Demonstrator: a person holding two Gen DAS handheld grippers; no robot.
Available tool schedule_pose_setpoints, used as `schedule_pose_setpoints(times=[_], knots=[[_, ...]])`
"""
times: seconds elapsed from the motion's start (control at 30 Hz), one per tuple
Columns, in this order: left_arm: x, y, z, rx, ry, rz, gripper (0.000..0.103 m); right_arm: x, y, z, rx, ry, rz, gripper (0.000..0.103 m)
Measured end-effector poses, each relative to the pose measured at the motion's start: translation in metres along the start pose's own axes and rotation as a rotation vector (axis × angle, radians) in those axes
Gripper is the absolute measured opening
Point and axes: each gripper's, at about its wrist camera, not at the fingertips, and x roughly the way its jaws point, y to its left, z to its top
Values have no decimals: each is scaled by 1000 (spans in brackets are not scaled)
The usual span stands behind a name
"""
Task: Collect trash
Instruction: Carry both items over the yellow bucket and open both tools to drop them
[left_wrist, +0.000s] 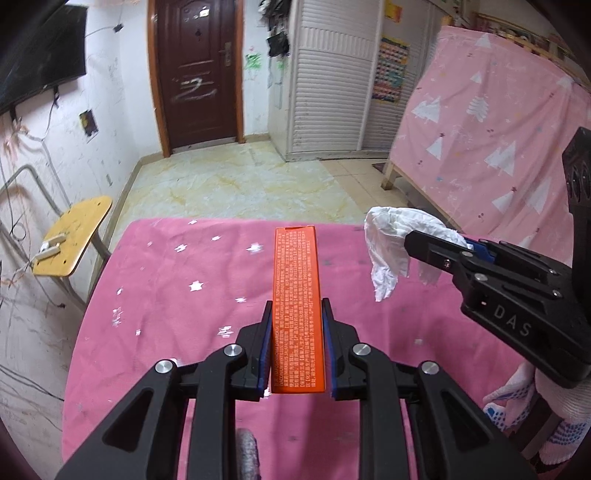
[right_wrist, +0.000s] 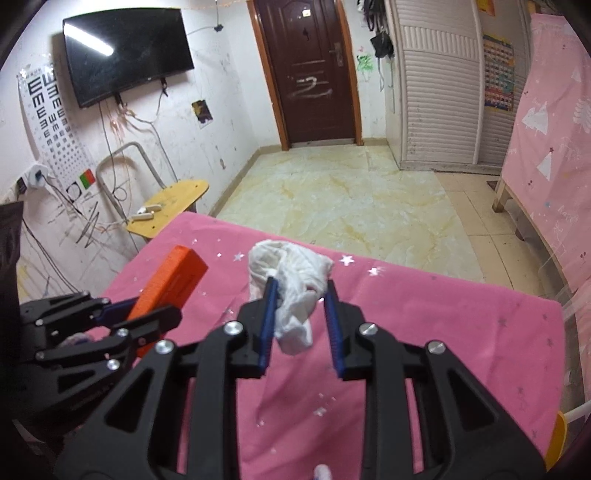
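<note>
Left gripper (left_wrist: 297, 306): clamped on the orange box (left_wrist: 297, 295), lifted above the pink table (left_wrist: 177, 295).
Orange box: light, stiff carton; gripped at its long sides near one end.
Right gripper (right_wrist: 300, 286): narrow, pinching the crumpled tissue (right_wrist: 291, 284) above the table's far edge.
Tissue: soft, nearly weightless; may slip, so pinch the bulk.

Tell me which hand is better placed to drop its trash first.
Neither clearly: no bin shows in either view. The left gripper is shut on the orange box, a firm, rigid hold. The right gripper pinches the crumpled tissue, which dangles loosely. I'd lean left.
</note>
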Motion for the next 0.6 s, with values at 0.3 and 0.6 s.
schedule_pose_setpoints(times=[0.3,0.6], knots=[[-19,-83,-2,108,-25,-61,15,-73,-54,-26,85,-99,-93,24],[-26,-164,-13,207,-27,-127,15,-134,-114,-63,191,-181,-188,24]])
